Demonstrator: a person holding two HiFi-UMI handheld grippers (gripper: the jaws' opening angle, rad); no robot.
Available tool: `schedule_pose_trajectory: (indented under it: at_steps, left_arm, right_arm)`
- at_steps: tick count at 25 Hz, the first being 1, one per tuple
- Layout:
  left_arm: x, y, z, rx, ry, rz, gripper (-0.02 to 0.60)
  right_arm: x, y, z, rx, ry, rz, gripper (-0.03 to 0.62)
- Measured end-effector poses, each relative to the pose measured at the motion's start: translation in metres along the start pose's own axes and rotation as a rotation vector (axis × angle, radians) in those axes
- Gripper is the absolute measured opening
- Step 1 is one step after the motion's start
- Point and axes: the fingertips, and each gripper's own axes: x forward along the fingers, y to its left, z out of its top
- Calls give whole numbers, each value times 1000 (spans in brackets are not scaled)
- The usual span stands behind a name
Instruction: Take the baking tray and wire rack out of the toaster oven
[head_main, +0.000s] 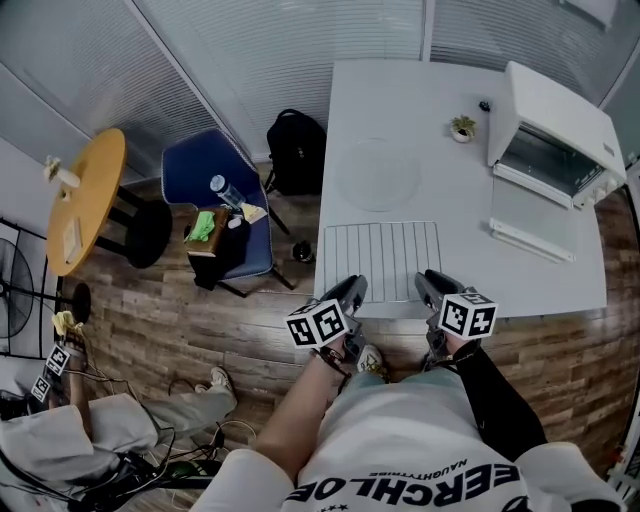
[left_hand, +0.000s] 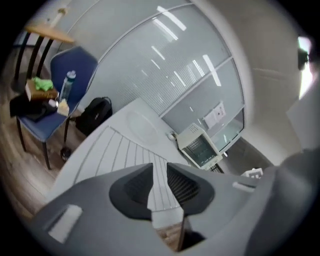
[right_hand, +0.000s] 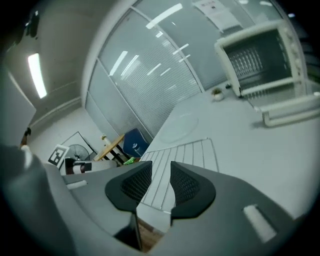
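The wire rack lies flat on the white table, close to its front edge. Behind it rests a pale round tray. The white toaster oven stands at the table's far right with its door folded down. My left gripper and right gripper hover side by side just off the front edge, below the rack. In the left gripper view the left gripper shows a gap and nothing in it, the rack beyond. The right gripper is likewise open and empty above the rack.
A small potted plant sits beside the oven. Left of the table stand a blue chair holding a bottle and clutter, a black backpack and a round wooden table. A seated person's legs and cables lie at lower left.
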Motion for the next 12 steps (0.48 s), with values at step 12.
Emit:
schedule_pose_trajectory:
  at_steps: [12]
  left_arm:
    - [-16,-81,100,628,-194,90,115]
  right_arm:
    - [-38,38,111,-535,-219,-76,117]
